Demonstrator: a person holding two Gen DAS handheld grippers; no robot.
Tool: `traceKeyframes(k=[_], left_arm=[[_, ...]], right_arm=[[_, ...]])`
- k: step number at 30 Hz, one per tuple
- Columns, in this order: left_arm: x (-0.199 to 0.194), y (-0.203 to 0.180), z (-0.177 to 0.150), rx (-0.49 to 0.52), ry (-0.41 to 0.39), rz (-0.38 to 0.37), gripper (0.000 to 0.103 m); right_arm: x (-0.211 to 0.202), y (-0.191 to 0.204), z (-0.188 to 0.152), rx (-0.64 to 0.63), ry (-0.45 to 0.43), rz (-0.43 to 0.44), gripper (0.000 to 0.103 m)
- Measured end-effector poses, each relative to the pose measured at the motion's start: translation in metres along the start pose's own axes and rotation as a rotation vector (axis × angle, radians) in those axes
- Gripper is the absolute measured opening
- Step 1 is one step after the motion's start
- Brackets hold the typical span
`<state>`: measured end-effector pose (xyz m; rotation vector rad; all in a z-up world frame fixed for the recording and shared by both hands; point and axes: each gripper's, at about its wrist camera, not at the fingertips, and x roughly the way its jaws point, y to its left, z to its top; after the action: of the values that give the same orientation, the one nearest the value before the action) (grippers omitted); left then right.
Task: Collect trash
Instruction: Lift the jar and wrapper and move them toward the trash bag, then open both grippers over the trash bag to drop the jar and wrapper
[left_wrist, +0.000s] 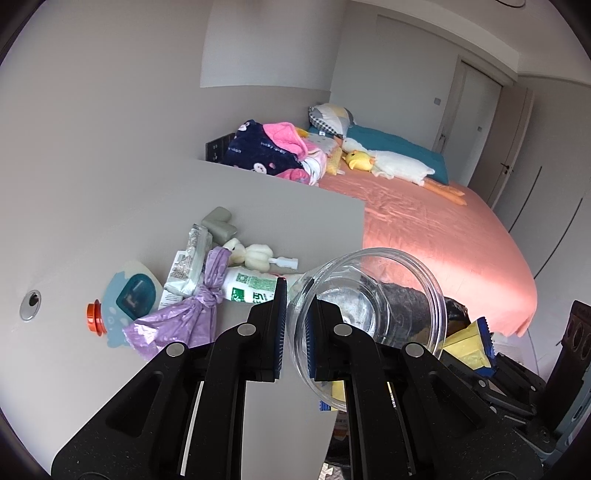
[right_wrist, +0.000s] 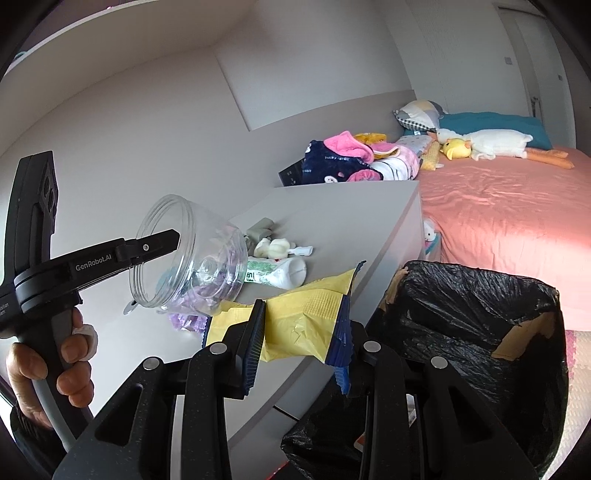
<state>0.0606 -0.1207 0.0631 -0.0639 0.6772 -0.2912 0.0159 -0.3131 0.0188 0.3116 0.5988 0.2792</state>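
Note:
My left gripper (left_wrist: 295, 325) is shut on the rim of a clear plastic jar (left_wrist: 373, 310), one finger inside it and one outside, and holds it tilted above the grey table (left_wrist: 110, 229). The jar also shows in the right wrist view (right_wrist: 192, 254), with the left gripper (right_wrist: 162, 240) on its mouth. My right gripper (right_wrist: 301, 332) is shut on a yellow and blue wrapper (right_wrist: 306, 314), held between the table edge and the black bin bag (right_wrist: 480, 332). On the table lie a knotted purple bag (left_wrist: 184, 317), a white and green tube (left_wrist: 255, 288) and paper packets (left_wrist: 188, 266).
A blue device (left_wrist: 131, 295) with an orange knob (left_wrist: 94, 317), grey foam pieces (left_wrist: 219, 223) and a small cream toy (left_wrist: 251, 254) sit on the table. A bed with a pink sheet (left_wrist: 443, 236), clothes and a plush goose lies beyond it.

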Motion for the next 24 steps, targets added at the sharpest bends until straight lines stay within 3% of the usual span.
traceKeyframes(k=[10, 13, 14, 24], left_arm=[[0.016, -0.030, 0.001, 0.041, 0.023, -0.038, 0.009], [0.021, -0.038, -0.001, 0.051, 0.032, -0.044, 0.009], [0.023, -0.040, -0.001, 0.053, 0.035, -0.047, 0.009], [0.036, -0.056, -0.002, 0.080, 0.057, -0.070, 0.009]], right_arm=[[-0.020, -0.028, 0.000, 0.035, -0.044, -0.067, 0.034], [-0.028, -0.034, 0.001, 0.031, -0.071, -0.092, 0.014], [-0.031, -0.036, 0.002, 0.036, -0.079, -0.099, 0.011], [-0.045, -0.059, 0.005, 0.075, -0.100, -0.137, 0.009]])
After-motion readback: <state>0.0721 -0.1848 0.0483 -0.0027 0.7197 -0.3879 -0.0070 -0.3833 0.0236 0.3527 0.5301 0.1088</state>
